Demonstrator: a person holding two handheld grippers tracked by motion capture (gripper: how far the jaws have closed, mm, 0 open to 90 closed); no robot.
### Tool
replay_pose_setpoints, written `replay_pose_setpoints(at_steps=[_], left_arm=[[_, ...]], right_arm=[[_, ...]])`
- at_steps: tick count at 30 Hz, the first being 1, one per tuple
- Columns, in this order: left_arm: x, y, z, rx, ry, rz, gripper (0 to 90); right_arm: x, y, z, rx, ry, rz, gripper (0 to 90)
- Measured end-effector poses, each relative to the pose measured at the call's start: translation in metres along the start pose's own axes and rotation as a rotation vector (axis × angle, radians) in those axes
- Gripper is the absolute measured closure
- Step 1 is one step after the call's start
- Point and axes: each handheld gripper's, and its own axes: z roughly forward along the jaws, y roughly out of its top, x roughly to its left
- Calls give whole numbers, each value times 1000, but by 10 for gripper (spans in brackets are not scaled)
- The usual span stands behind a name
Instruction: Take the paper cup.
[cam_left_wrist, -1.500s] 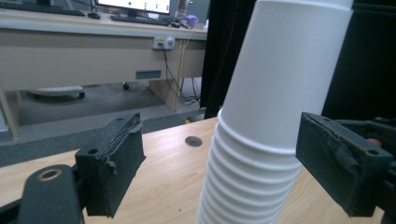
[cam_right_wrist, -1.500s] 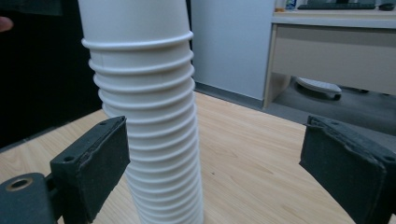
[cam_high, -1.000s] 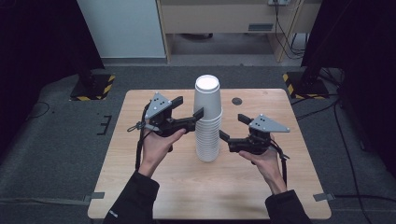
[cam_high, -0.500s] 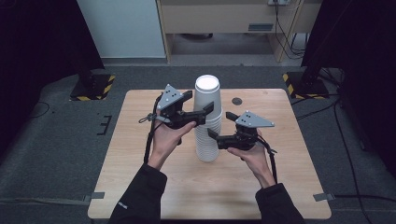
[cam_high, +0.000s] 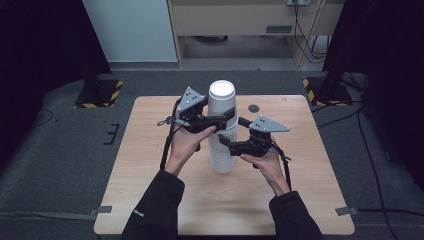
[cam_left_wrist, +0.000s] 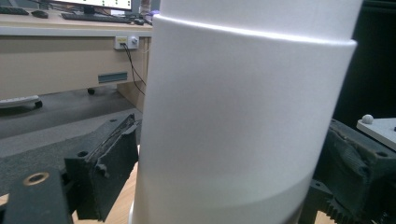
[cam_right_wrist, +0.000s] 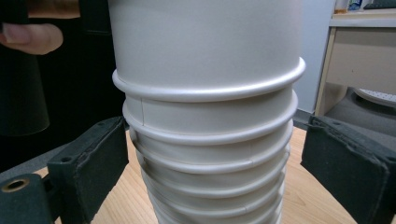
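Observation:
A tall stack of upturned white paper cups (cam_high: 221, 150) stands in the middle of the wooden table (cam_high: 145, 160). My left gripper (cam_high: 223, 114) is open around the top cup (cam_high: 221, 97); in the left gripper view its pads (cam_left_wrist: 109, 172) sit close against that cup's wall (cam_left_wrist: 233, 116). Lower down, my right gripper (cam_high: 229, 131) is open around the stack from the right. In the right gripper view its pads (cam_right_wrist: 93, 158) stand clear of the rolled rims (cam_right_wrist: 210, 135) on both sides.
A small dark disc (cam_high: 253, 108) lies on the table behind the stack, to the right. Beyond the far edge are a desk (cam_high: 240, 20) with cables and black stands (cam_high: 100, 90) on the grey floor.
Both grippers have closed in on the stack from either side. The left now straddles the top cup and the right straddles the cups below it.

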Motion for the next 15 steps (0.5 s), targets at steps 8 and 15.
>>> replay_pose_setpoints(at_steps=[8, 15], left_arm=[[-1, 2, 6, 11, -4, 4, 110], [0, 1, 14, 26, -5, 8, 113]], right_arm=[[-1, 5, 6, 0, 18, -7, 64], [-1, 6, 14, -2, 28, 11, 39]])
